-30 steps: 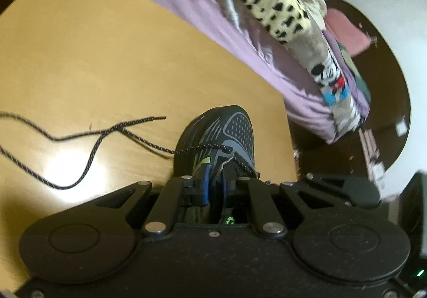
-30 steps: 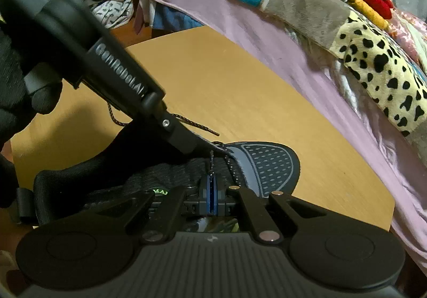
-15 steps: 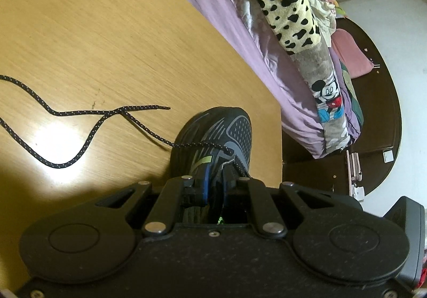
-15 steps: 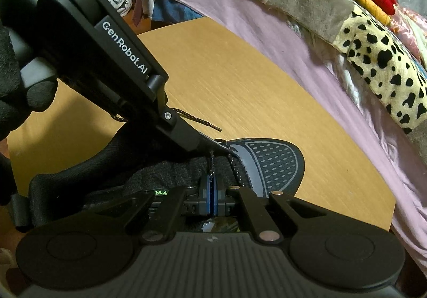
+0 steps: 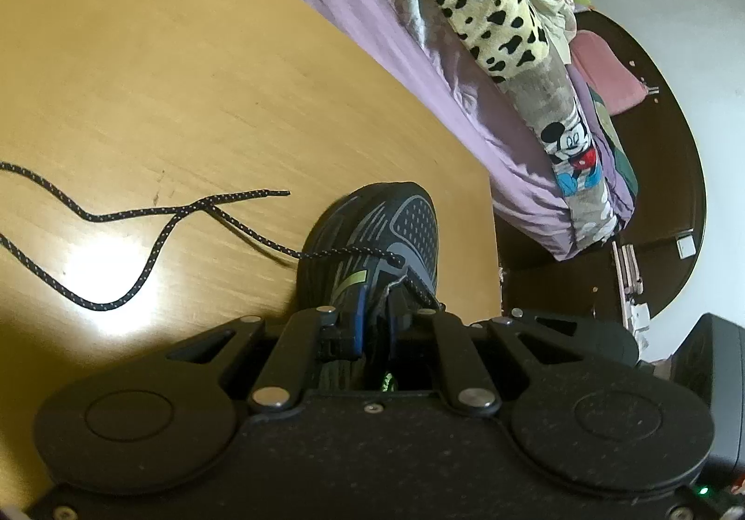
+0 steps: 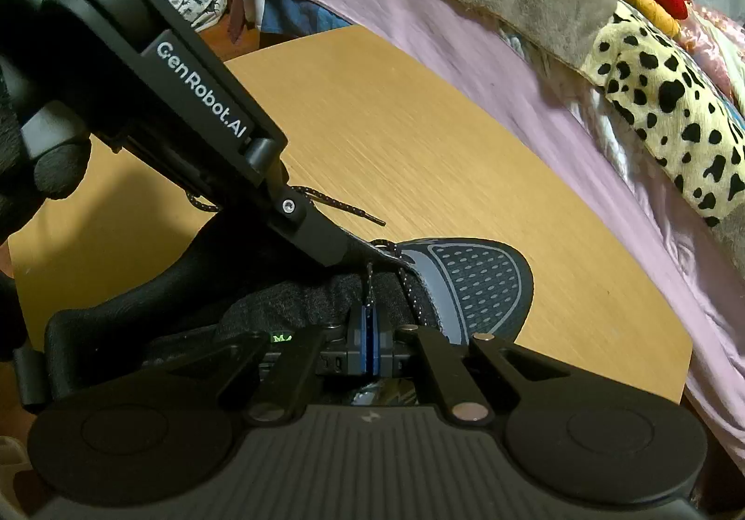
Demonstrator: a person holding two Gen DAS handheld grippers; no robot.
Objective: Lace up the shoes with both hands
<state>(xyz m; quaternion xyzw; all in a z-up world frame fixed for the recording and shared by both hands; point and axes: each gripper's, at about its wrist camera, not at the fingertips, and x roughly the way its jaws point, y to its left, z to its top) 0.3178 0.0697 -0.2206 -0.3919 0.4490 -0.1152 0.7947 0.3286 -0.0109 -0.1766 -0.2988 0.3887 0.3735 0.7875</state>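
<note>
Between the right tool's (image 6: 371, 345) shut pads, lace (image 6: 369, 287); shoe (image 6: 470, 282) just beyond.

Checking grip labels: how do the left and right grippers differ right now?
Left gripper clamps the shoe by its eyelet edge; right gripper pinches the lace. Left gripper's pads sit slightly apart around fabric; right gripper's pads meet almost flush. Shared: both shut, both at the shoe's throat.
</note>
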